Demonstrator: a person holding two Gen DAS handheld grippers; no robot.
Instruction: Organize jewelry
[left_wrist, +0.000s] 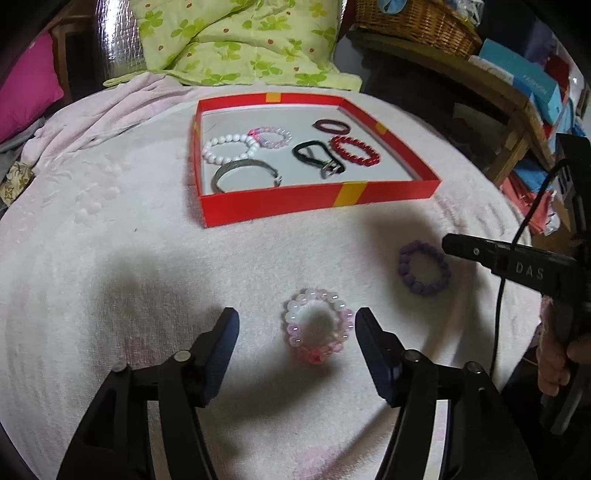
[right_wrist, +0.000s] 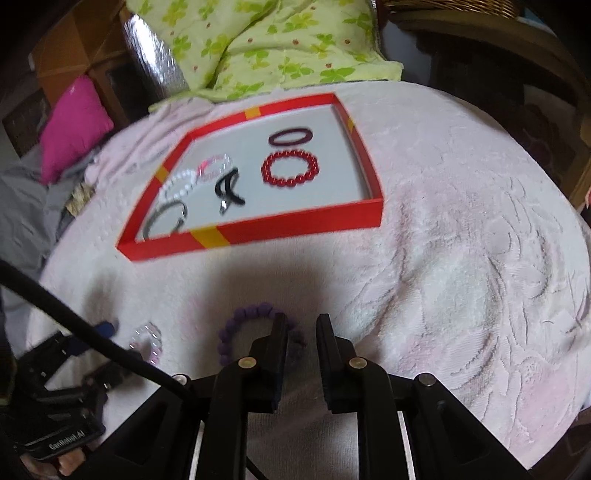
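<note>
surface: pale pink textured blanket (left_wrist: 110, 258) spread over what looks like a bed; green leaf-print quilt (left_wrist: 236, 40) bunched at the far edge, magenta cushion (left_wrist: 26, 85) off to the left.
tray: shallow red box (left_wrist: 317, 197) with yellow bands and a white floor, lying flat on the blanket beyond both claws.
tray contents: white bead bracelet (left_wrist: 229, 148) touching a pink-clear bead bracelet (left_wrist: 271, 136); grey bangle (left_wrist: 245, 173) nearest the front wall; black strap with buckle (left_wrist: 318, 157) mid-tray; red bead bracelet (left_wrist: 355, 150) and a dark maroon band (left_wrist: 331, 126) on the right side.
loose item 1: pink-and-white bead bracelet (left_wrist: 317, 325) on the blanket, outside the tray, lying flat between the left claw's fingers with blanket showing on both sides of it.
left claw (left_wrist: 297, 323): jaws spread wide, neither pad touching the bracelet; holding nothing.
loose item 2: purple bead bracelet (left_wrist: 423, 267) on the blanket to the right of the pink one, well short of the tray.
right claw (right_wrist: 301, 321): jaws nearly together, a narrow gap left, nothing in that gap; its left finger overlaps the near right arc of the purple bracelet (right_wrist: 255, 314), contact cannot be told; view is motion-blurred.
background: wicker basket (left_wrist: 417, 22) and stacked boxes (left_wrist: 532, 85) on a wooden shelf at the right.
person: part of a hand (left_wrist: 554, 365) on the right claw's handle.
</note>
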